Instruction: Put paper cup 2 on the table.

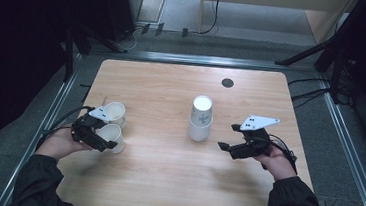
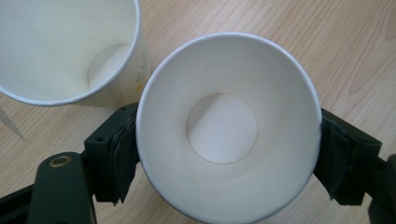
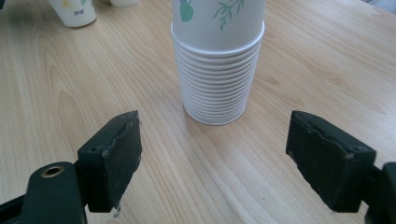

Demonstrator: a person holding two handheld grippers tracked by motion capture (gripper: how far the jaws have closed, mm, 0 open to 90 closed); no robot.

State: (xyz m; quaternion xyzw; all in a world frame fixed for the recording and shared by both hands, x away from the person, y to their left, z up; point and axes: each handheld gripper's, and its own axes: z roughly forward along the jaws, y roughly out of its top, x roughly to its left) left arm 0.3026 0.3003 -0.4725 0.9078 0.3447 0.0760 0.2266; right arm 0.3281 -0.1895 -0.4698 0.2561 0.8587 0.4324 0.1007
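An upright white paper cup (image 2: 224,126) stands on the wooden table (image 1: 154,176) at the left, between the jaws of my left gripper (image 2: 229,140). The pads (image 2: 119,154) sit right beside its round, undented rim, and the gripper is open. From above, that left gripper (image 1: 110,139) flanks the near cup (image 1: 113,133). A second empty cup (image 1: 115,112) stands just behind it, also in the left gripper view (image 2: 60,46). My right gripper (image 1: 227,137) is open and empty, facing a stack of upside-down cups (image 1: 200,119). In the right gripper view the stack (image 3: 217,70) rises beyond the right gripper (image 3: 215,154).
A small black round cap (image 1: 227,82) is set in the table near its far edge. A metal frame (image 1: 339,127) runs round the table. Cables (image 1: 312,94) lie on the floor at the right.
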